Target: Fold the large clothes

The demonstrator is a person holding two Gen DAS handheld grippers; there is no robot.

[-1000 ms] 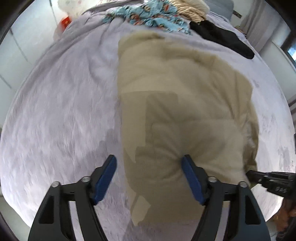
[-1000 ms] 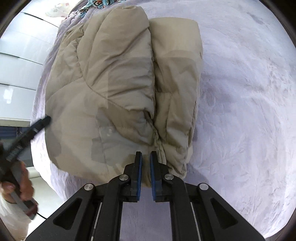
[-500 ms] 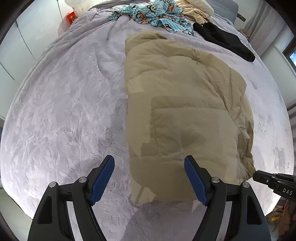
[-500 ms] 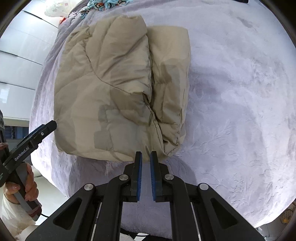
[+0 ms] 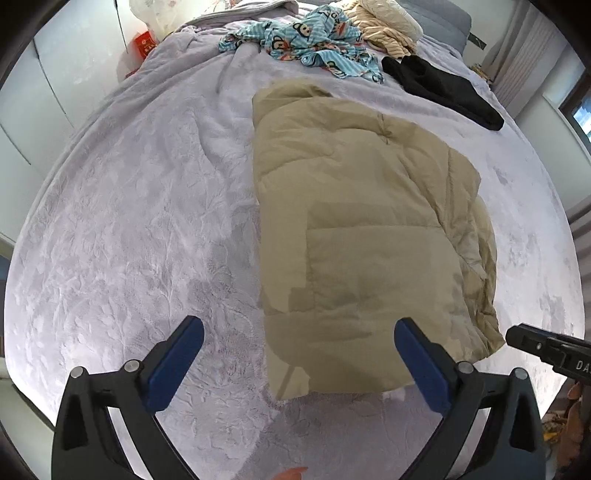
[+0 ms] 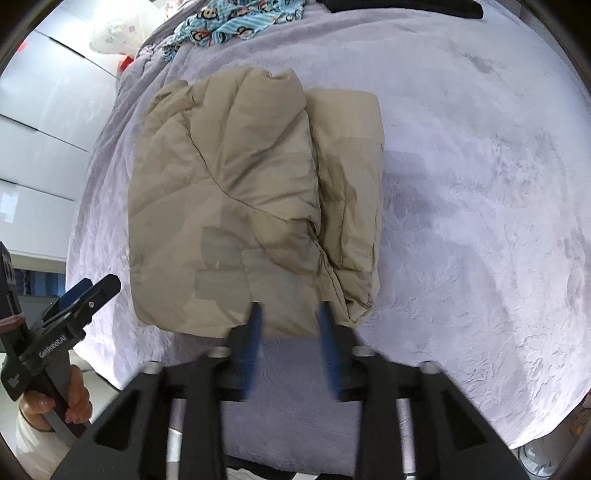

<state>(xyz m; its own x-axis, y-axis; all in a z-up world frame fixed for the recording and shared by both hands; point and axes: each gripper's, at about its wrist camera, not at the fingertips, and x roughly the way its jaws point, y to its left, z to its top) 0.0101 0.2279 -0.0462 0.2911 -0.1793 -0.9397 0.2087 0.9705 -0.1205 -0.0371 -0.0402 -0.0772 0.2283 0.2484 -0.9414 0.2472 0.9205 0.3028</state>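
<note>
Folded beige puffer jacket [image 5: 369,229] ahead of my fingers: soft, light, springy, probably slippery. My left gripper [image 5: 295,363] and right gripper [image 6: 290,349] are opening, empty; best pinched at its thick near hem.

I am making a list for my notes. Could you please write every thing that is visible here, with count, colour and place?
Puffer jacket: one, beige, folded, in the middle of the bed.
Blanket: one, pale lilac, covering the bed.
Monkey-print garment: one, light blue, crumpled at the far end.
Black garment: one, far right.
Cream garment: one, far end, behind the black one.
Red box: one, far left, beside the bed.
Left gripper: one, black with blue fingers, opening, nothing between.
Right gripper: one, black with blue fingers, opening, nothing between.
Hand: one, holding the left gripper's handle.
</note>
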